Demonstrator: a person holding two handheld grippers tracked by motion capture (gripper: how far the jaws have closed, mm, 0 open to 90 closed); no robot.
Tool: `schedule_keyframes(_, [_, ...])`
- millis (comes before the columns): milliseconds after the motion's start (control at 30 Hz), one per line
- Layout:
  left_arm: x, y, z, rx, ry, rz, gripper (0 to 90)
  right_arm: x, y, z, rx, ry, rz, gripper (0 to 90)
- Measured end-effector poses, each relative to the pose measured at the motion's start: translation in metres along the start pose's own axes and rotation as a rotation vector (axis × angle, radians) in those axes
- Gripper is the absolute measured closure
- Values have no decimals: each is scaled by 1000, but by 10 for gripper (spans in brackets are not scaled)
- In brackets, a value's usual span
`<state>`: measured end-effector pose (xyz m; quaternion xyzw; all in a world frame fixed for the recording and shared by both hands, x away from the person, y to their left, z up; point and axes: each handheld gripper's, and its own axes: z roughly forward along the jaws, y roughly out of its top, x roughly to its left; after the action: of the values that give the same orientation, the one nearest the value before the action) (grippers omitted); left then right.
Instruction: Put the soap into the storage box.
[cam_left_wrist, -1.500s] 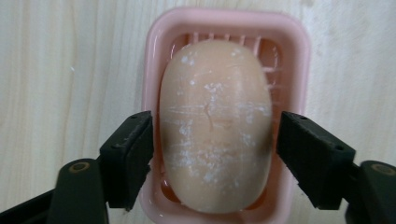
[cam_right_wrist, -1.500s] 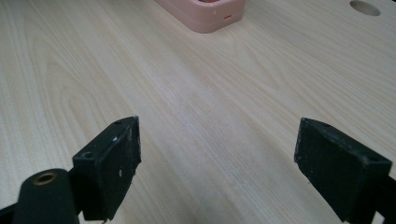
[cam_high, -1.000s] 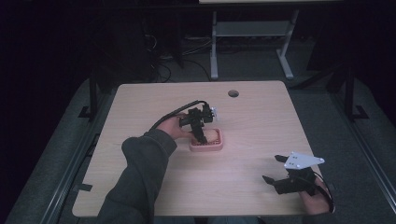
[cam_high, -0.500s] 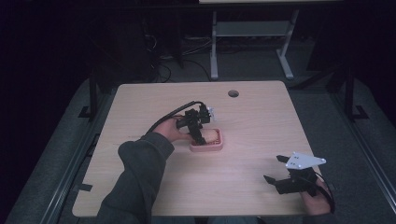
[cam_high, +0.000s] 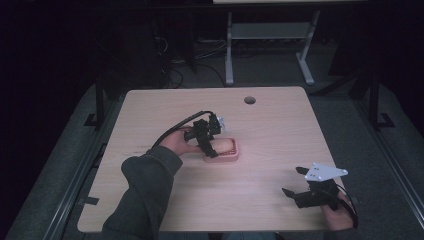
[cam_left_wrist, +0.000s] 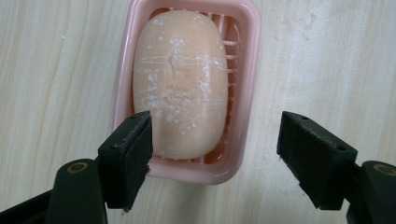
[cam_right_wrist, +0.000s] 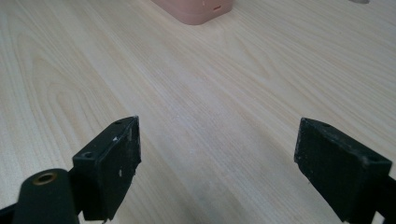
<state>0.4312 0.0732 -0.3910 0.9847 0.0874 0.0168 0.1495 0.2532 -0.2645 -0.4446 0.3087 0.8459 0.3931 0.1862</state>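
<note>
While soap (cam_left_wrist: 180, 84) lies lengthwise in dish (cam_left_wrist: 245, 93), left gripper (cam_left_wrist: 215, 154) fingers gape, gripping nothing.

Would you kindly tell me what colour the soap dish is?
The soap dish is pale pink, clearest in the left gripper view.

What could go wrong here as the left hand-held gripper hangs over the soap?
1. The left hand-held gripper is off-centre: one jaw overlaps the soap, the other stands outside the dish, so closing may catch the rim.
2. The soap looks rounded and smooth, so it may slip.
3. The dish looks light and may shift on the table.
</note>
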Motion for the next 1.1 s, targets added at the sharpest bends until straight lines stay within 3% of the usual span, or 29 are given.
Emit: schedule_keyframes(1100, [-24, -30, -10, -50, -5, -24, 268, -2, -3, 0, 21, -17, 7, 141])
